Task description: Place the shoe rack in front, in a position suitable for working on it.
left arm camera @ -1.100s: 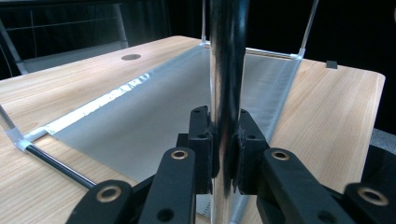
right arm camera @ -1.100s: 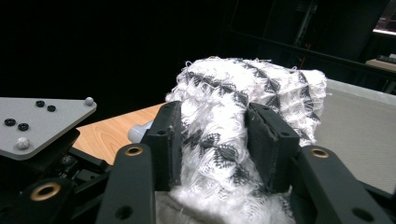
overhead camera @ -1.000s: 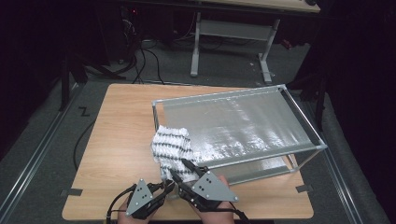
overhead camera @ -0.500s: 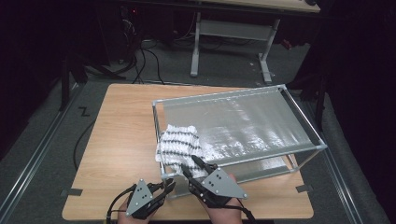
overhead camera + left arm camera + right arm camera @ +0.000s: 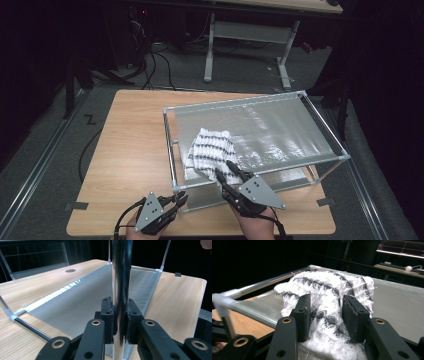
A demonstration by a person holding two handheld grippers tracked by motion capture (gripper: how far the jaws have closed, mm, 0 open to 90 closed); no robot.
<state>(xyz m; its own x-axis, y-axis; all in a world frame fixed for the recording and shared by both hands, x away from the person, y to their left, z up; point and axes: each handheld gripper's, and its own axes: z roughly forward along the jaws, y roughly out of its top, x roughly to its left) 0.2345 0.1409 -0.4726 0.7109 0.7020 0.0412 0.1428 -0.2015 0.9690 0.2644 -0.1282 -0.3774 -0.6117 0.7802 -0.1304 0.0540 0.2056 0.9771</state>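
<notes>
Lies on the near-left part of the rack (image 5: 320,131) top, the white-and-black cloth (image 5: 210,150) — long axis running away from the right gripper (image 5: 325,315), whose half-open jaws grip its near end. Left gripper (image 5: 118,317) clamped shut on the rack's near-left post (image 5: 121,277).

Dim room, lit tabletop, glare on silver sheet (image 5: 260,130), dark surroundings

One cloth (image 5: 212,155), one rack (image 5: 320,131), two tools
</notes>
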